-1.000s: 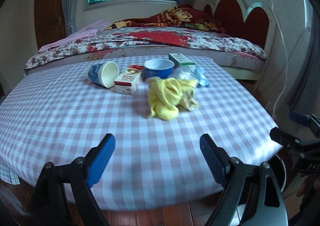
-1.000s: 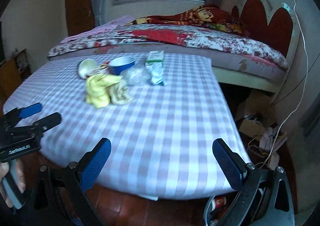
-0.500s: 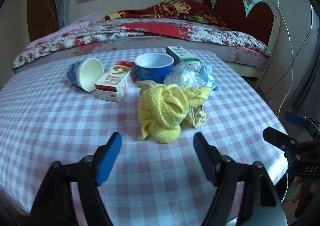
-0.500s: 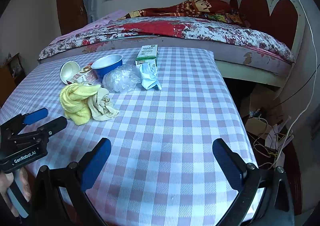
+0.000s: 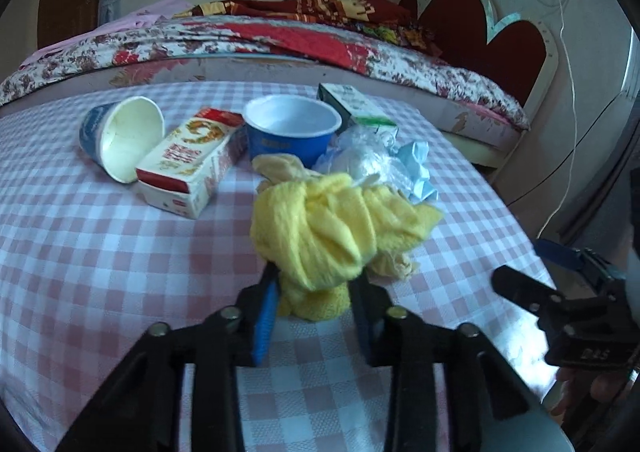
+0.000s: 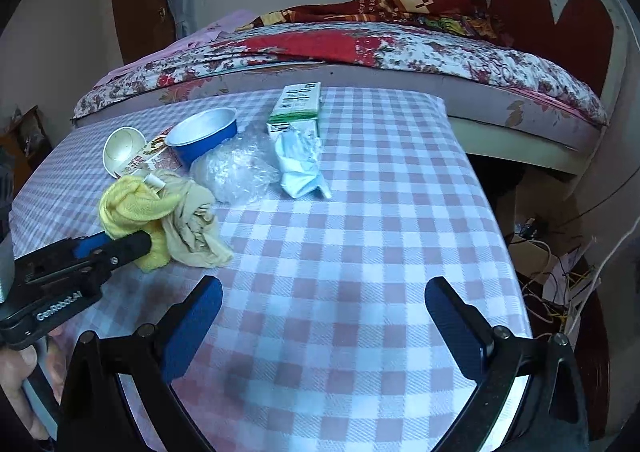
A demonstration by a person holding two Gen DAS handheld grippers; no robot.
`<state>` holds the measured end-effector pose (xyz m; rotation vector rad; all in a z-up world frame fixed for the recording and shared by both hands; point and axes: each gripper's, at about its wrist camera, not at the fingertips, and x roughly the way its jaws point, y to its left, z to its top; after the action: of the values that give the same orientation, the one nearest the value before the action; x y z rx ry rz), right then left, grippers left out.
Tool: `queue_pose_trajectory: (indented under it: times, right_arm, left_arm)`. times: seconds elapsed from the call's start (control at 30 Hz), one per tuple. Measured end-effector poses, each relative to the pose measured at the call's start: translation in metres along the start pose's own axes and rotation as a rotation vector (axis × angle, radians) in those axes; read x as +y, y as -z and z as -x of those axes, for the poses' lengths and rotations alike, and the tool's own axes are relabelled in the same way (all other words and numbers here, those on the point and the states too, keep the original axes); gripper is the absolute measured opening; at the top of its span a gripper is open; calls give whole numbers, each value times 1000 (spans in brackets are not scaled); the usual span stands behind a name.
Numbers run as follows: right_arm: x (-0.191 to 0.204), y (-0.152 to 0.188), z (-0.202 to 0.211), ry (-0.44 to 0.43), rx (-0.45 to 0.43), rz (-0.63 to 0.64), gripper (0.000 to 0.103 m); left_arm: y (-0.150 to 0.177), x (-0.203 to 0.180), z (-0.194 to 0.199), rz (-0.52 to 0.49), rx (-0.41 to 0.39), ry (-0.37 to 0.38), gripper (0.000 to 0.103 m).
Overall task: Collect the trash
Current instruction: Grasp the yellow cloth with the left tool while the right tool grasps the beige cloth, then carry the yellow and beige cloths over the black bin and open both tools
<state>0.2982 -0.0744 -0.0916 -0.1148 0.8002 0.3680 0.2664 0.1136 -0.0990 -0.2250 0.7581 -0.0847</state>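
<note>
A crumpled yellow cloth (image 5: 320, 228) lies on the checked table (image 5: 100, 252). My left gripper (image 5: 316, 292) is shut on its near end; it also shows in the right wrist view (image 6: 120, 246) against the cloth (image 6: 128, 208). Behind the cloth lie a tipped paper cup (image 5: 120, 136), a red and white carton (image 5: 192, 164), a blue bowl (image 5: 292, 132), a clear plastic bag (image 5: 364, 160), a blue mask (image 5: 418, 168) and a green and white box (image 5: 352, 104). My right gripper (image 6: 320, 316) is open and empty over the table's near part.
A bed (image 6: 360, 48) with a floral cover stands right behind the table. Cables and clutter (image 6: 560, 264) lie on the floor to the right of the table. A beige rag (image 6: 192, 224) lies against the yellow cloth.
My left gripper moved forward to the yellow cloth and closed on it. My right gripper moved forward over the table and stayed open.
</note>
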Motion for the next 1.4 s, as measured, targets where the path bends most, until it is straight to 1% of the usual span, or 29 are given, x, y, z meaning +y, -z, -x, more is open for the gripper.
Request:
queue_pose_trajectory:
  times: [0.1, 0.23, 0.33, 0.37, 0.4, 0.43, 0.47, 0.5, 0.57, 0.63, 0.67, 0.7, 0.73, 0.77, 0.8, 0.83, 0.87, 0.97, 1.03, 1.1, 1.13, 1.17, 1.2, 1.23, 1.3, 1.33, 1.37, 1.4]
  right_arm:
    - [9, -2, -5, -34, 8, -1, 102]
    - [30, -6, -13, -84, 30, 14, 102]
    - [47, -12, -20, -116, 21, 36, 102]
    - [53, -15, -23, -124, 23, 44, 102]
    - [59, -18, -28, -133, 30, 53, 102]
    - [63, -20, -32, -139, 35, 58, 102]
    - [68, -24, -38, -146, 41, 64, 101]
    - [72, -26, -43, -150, 48, 69, 99]
    - [81, -30, -55, -153, 72, 78, 85]
    - [85, -30, -61, -156, 89, 77, 77]
    - [85, -30, -63, -157, 93, 75, 72]
    - [85, -30, -63, -157, 92, 74, 71]
    - [84, -29, -63, -158, 89, 74, 68]
    - [83, -27, -61, -157, 82, 75, 59]
    - [81, -26, -59, -151, 79, 75, 52]
    - [78, -24, -59, -147, 81, 70, 40]
    - [76, -24, -58, -147, 81, 66, 35]
    - [73, -22, -57, -152, 84, 60, 34]
    - [73, -22, -59, -159, 90, 60, 34]
    - [73, -23, -59, -178, 94, 60, 34]
    - [73, -24, -61, -171, 98, 65, 44]
    - [74, -25, -62, -164, 95, 70, 61]
    - [74, -26, -63, -161, 87, 75, 67]
    - [75, -27, -65, -158, 81, 81, 70]
    - [75, -30, -69, -158, 86, 76, 70]
    - [75, -31, -72, -176, 93, 62, 70]
    - [75, -31, -73, -205, 96, 51, 57]
    - [77, -31, -73, -221, 99, 56, 39]
  left_arm:
    - [2, 11, 15, 10, -25, -11, 29]
    - [5, 33, 27, 25, -34, -67, 28]
    - [5, 48, 31, 39, -36, -95, 27]
    - [5, 51, 31, 40, -34, -101, 24]
    - [5, 54, 31, 42, -32, -105, 15]
    - [5, 56, 31, 43, -29, -104, 11]
    - [6, 58, 32, 43, -29, -110, 9]
    - [6, 59, 32, 40, -29, -112, 9]
    - [6, 58, 32, 30, -32, -117, 9]
    - [5, 58, 29, 32, -28, -109, 9]
    - [6, 58, 30, 29, -31, -102, 10]
    - [6, 59, 31, 28, -37, -102, 12]
    - [6, 59, 33, 30, -51, -105, 23]
    - [6, 59, 34, 30, -57, -106, 46]
    - [5, 60, 34, 28, -63, -113, 56]
    - [4, 59, 34, 26, -70, -120, 66]
    - [2, 59, 32, 23, -67, -113, 66]
    - [-4, 58, 19, 20, -40, -110, 66]
    - [-7, 59, 9, 24, -10, -104, 64]
    - [-8, 61, 0, 30, 11, -113, 56]
    - [-9, 63, -3, 34, 19, -112, 44]
    - [-9, 66, -5, 42, 28, -94, 40]
    - [-9, 67, -4, 46, 26, -88, 37]
    - [-9, 67, -4, 42, 25, -88, 35]
    - [-9, 64, -1, 24, 21, -90, 31]
    - [-8, 64, 0, 21, 19, -90, 30]
    - [-7, 63, 1, 19, 17, -88, 29]
    - [-7, 62, 3, 18, 14, -85, 29]
